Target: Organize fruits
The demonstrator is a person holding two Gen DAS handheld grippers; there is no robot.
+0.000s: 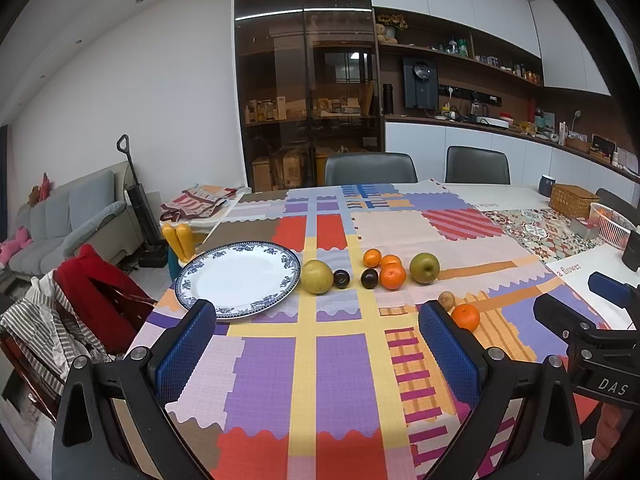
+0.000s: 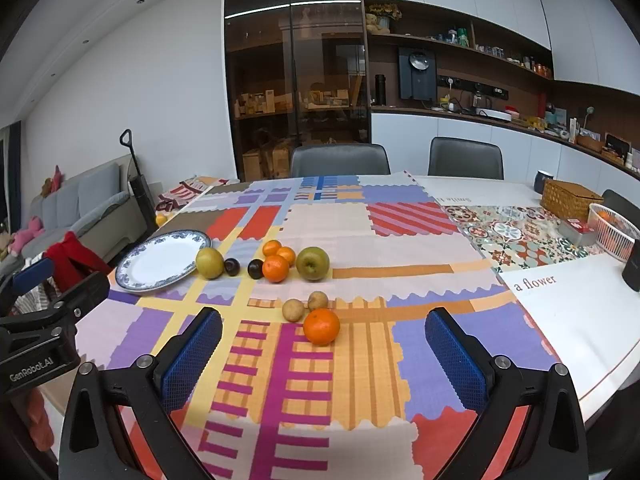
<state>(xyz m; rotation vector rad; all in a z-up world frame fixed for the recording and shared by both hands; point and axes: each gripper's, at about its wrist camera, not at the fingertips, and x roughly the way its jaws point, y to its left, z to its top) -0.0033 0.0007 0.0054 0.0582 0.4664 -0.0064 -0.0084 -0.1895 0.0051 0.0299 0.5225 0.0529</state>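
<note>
Fruits lie loose on the patchwork cloth (image 2: 376, 236) of the desk (image 2: 580, 320), none of them on the plate (image 2: 160, 264), which sits bare at the left edge. In the right wrist view we see a yellow pear (image 2: 209, 263) touching the plate's rim, a dark plum (image 2: 231, 267) just beside it, then a second plum (image 2: 255, 269) against a cluster of three oranges (image 2: 275, 268), and a green apple (image 2: 312, 263) at the cluster's right. Nearer to us lie two small brown fruits (image 2: 293, 309), too small for us to name, with a fourth orange (image 2: 321, 326) touching them.

In the left wrist view one of those brown fruits is hidden behind the left gripper's (image 1: 318, 354) right finger, which also cuts off part of the near orange (image 1: 465, 317). We see both grippers with jaws spread wide and nothing between the pads: the left hangs over the cloth in front of the plate, the right gripper (image 2: 324, 356) in front of the near orange, apart from it.

At the far right a white basket (image 2: 612, 232) is cut by the frame edge; something orange shows inside, but we cannot tell what. A wicker box (image 2: 568, 198) stands behind it.
</note>
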